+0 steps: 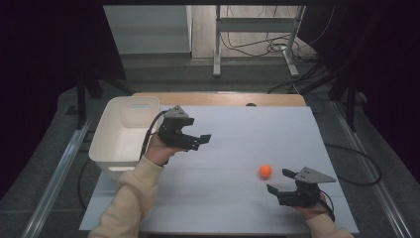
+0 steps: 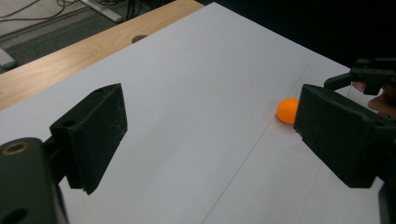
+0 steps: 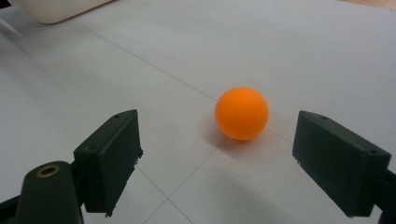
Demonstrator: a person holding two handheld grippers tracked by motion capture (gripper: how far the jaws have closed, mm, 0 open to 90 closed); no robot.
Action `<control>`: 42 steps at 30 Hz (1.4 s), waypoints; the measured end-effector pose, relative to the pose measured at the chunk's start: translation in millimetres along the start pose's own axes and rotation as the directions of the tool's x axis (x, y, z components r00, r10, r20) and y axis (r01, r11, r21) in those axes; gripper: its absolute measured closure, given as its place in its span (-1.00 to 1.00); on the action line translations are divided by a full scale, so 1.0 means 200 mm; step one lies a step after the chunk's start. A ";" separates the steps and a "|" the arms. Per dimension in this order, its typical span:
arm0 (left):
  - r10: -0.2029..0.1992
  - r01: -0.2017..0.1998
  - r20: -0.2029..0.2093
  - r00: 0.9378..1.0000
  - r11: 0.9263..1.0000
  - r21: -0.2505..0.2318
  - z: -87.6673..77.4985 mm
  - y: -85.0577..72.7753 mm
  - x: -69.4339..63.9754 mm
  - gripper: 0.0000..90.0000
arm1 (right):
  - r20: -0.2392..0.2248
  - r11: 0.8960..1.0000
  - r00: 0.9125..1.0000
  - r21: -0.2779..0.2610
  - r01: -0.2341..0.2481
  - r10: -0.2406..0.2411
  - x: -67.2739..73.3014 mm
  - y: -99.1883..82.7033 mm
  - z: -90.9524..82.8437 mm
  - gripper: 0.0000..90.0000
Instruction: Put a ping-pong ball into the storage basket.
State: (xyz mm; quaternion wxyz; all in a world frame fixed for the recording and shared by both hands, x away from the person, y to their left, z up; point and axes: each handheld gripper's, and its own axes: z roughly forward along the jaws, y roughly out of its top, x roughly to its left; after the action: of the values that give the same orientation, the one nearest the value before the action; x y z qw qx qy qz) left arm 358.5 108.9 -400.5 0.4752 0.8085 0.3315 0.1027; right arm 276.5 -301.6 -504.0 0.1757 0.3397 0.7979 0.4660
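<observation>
White sheeting (image 1: pixel 223 148) covers the table; an orange ball (image 1: pixel 265 171), round and without long axis, rests lower right. Just beside it the right gripper (image 1: pixel 280 181) is held spread. Centre-left, the left gripper (image 1: pixel 197 141) is spread, beside a white bin (image 1: pixel 111 136).

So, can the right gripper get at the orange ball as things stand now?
Probably yes. The right gripper is open and faces the orange ball, which lies free on the white table just ahead of its jaws. Nothing stands between them; the left gripper is well off.
</observation>
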 end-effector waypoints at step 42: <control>0.091 -0.099 0.081 0.993 0.990 0.099 0.25 -0.05 -0.17 -0.76 | -0.001 1.000 1.000 0.000 0.000 0.000 0.00 0.00 0.00 -0.65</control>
State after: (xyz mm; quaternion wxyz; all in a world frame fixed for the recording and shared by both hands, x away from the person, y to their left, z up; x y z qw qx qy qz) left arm 353.4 55.4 -430.8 0.4397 0.8502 0.2793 0.0769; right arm 276.4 -301.5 -504.0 0.1755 0.3395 0.7980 0.4660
